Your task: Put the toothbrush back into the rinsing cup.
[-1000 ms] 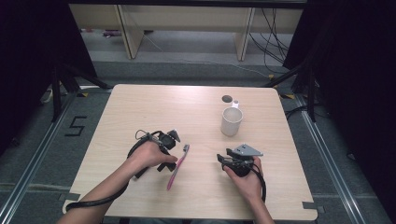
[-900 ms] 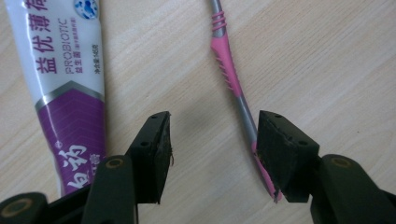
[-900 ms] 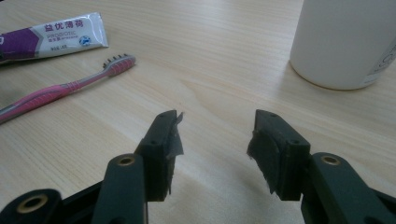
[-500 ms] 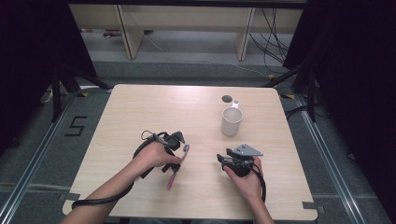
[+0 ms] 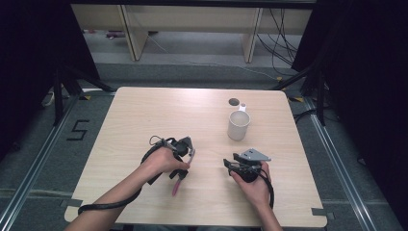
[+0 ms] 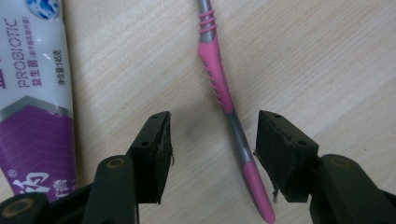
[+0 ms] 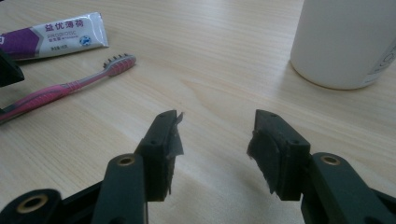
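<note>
Pink toothbrush [image 6: 219, 84] lies flat on your table [image 5: 144, 110], its handle between the spread jaws of your left gripper [image 6: 212, 140], untouched; your right gripper [image 7: 215, 140] stands spread, empty, near the white cup [image 7: 345, 42].

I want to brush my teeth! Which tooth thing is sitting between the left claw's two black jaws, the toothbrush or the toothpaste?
The pink toothbrush: its handle lies between the open left claw. The purple-and-white toothpaste tube lies off to the side.
</note>
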